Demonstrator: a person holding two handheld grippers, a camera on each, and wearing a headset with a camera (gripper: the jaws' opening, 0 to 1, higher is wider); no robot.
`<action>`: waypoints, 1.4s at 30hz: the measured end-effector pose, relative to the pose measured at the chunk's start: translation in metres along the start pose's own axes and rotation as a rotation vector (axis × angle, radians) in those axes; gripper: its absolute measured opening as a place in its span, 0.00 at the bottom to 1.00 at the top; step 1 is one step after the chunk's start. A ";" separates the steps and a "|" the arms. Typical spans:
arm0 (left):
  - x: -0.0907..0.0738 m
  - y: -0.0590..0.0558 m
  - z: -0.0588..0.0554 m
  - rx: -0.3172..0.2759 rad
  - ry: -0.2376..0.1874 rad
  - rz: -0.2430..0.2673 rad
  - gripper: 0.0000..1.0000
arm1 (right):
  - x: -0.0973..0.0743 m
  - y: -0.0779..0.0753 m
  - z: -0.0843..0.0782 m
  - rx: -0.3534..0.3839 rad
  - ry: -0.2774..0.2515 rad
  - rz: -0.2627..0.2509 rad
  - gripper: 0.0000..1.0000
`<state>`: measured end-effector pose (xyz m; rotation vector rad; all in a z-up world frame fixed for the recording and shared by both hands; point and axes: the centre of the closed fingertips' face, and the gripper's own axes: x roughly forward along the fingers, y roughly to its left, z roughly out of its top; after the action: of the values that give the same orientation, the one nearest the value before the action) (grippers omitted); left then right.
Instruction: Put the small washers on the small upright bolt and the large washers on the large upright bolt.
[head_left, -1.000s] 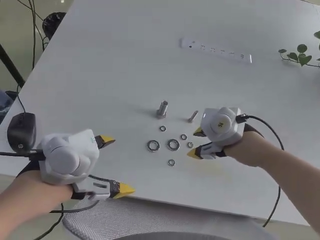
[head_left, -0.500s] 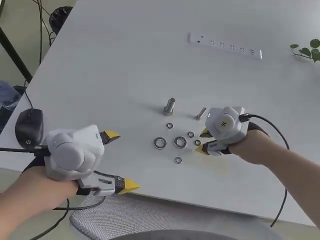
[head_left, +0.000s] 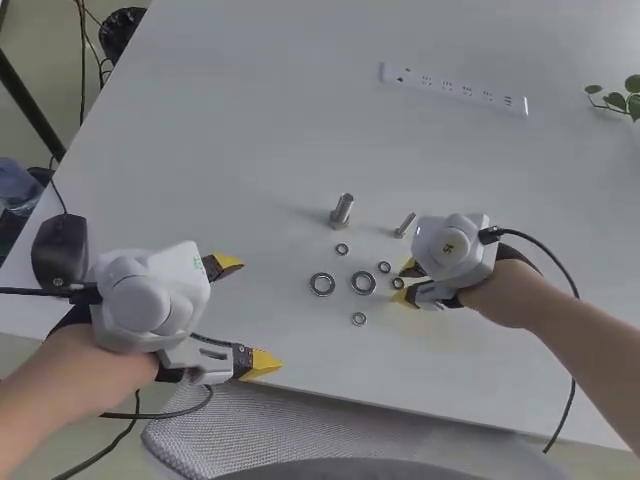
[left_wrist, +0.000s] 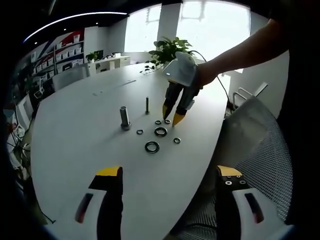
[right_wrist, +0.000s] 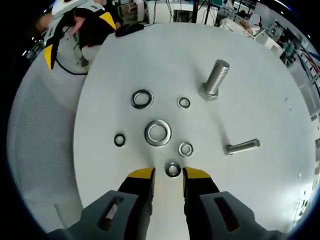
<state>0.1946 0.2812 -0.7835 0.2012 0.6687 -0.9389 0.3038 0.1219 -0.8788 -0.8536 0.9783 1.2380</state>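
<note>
Right gripper (right_wrist: 169, 174): jaws part-open with a narrow gap, nothing held. One small washer (right_wrist: 173, 169) lies flat on the table (right_wrist: 115, 60) at the mouth of that gap, bottom centre of the right gripper view, between the two yellow tips. Whether a tip touches it, I cannot tell.

Bearing to target: the small bolt (right_wrist: 242, 146) stands to the right of this washer and a little higher in the right gripper view. In the head view it sits just above the gripper's white body, slightly left. It is near, so likely a short carry. The large bolt (right_wrist: 215, 80) is farther off, upper right of the right gripper view, and is not this washer's post.

Axis: the washer's hole faces up and the bolt's shank stands up. The pinch probably has to go across the rim, with the washer kept level to drop over the tip.

A large washer (right_wrist: 158, 132) lies just ahead of the tips, above the small one in the frame. It could get nudged if the jaws slide forward.

Left gripper (left_wrist: 169, 172): jaws wide apart, empty, lower left of the head view by the table's near edge, well apart from the washers. The right hand is clearly nearer.
</note>
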 end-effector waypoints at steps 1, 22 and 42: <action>0.000 -0.001 -0.001 0.001 0.003 -0.002 0.75 | 0.000 0.000 0.000 -0.002 0.000 -0.002 0.24; -0.002 -0.003 -0.007 0.007 0.008 -0.006 0.71 | 0.003 -0.004 -0.001 -0.076 0.230 0.005 0.15; -0.009 -0.002 -0.005 0.003 0.006 0.025 0.68 | 0.000 -0.002 -0.002 0.028 0.102 0.023 0.12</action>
<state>0.1871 0.2881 -0.7812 0.2149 0.6689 -0.9156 0.3052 0.1202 -0.8790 -0.8928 1.0873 1.2076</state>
